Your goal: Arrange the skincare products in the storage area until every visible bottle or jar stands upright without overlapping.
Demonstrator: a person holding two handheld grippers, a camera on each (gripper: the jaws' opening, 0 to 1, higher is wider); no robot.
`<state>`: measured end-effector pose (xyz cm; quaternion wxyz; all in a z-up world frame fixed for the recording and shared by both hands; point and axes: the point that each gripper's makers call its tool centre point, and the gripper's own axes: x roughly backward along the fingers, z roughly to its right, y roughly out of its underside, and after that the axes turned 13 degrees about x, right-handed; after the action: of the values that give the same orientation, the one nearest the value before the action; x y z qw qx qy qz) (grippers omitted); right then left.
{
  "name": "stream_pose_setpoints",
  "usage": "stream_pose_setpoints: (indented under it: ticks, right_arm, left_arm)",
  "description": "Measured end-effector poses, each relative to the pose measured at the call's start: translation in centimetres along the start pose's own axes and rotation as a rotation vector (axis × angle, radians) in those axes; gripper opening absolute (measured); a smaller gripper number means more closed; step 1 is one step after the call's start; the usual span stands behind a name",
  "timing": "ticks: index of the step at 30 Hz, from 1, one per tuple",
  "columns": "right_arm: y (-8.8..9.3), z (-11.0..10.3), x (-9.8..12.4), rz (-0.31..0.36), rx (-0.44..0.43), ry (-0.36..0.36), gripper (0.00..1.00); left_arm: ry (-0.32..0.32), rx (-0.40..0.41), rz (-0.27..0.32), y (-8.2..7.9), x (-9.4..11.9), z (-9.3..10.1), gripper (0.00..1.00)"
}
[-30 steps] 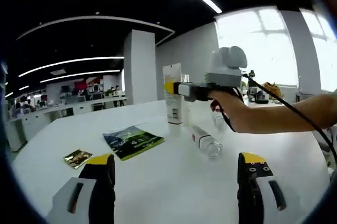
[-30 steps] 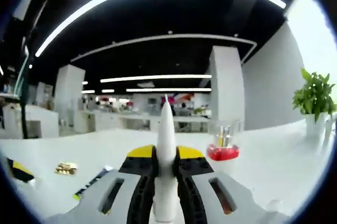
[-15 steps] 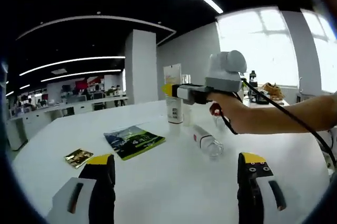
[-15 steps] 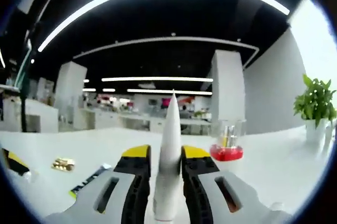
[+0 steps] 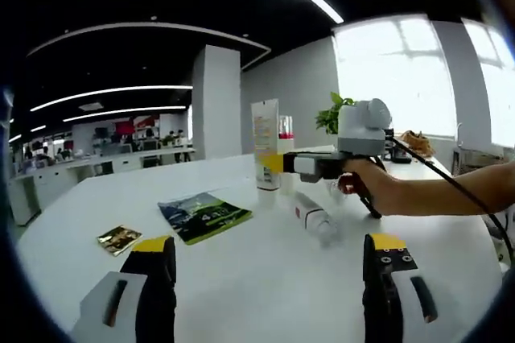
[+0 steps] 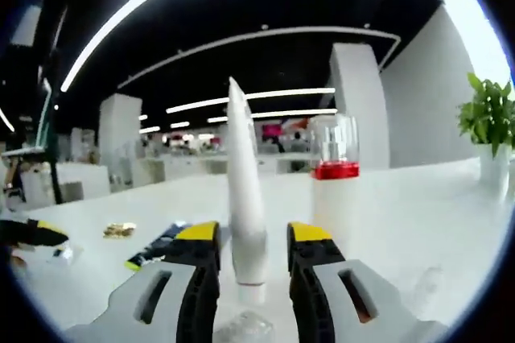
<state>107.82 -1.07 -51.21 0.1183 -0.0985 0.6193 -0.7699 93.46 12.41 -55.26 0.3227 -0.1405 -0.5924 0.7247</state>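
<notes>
Two grippers were over the white table [image 5: 265,278]. The left gripper [image 5: 269,266] hung low above the bare tabletop with its yellow-tipped jaws wide apart and nothing between them. Ahead of it, the right gripper [image 5: 278,163] was held out level by a person's hand [image 5: 366,186], a black cable trailing back from it. Its tips sat just beside the base of a white tube [image 5: 265,144] standing upright on its cap. In the right gripper view the jaws stood apart on either side of that white tube [image 6: 244,202], with a gap showing at each side, so they were not clamped on it. A white bottle with a red band and clear cap [image 6: 333,190] stood upright just beyond and beside the tube. A clear bottle [image 5: 314,216] lay on its side on the table, near the tube's foot and below the right gripper. Off to the left lay a green and dark booklet [image 5: 204,216] and a small gold packet [image 5: 119,240], well apart from the bottles. A potted plant [image 6: 488,130] stood at the far edge.
</notes>
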Motion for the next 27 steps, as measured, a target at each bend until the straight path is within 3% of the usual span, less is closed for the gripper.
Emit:
stream_pose_setpoints:
  ticks: [9,18,27]
  right_arm:
    - [1.0,-1.4,0.4,-0.046,-0.119,-0.085,0.26]
    - [1.7,-2.1,0.0,-0.076,-0.143,-0.104,0.28]
    - [2.0,-3.6,-0.1,-0.110,-0.139,-0.154,0.19]
  left_arm:
    - [0.002,0.013,-0.001,0.0,0.1,-0.1,1.00]
    - [-0.002,0.031,0.009,-0.3,0.2,-0.7,1.00]
    - [-0.001,0.033,0.005,-0.7,-0.5,-1.3,0.99]
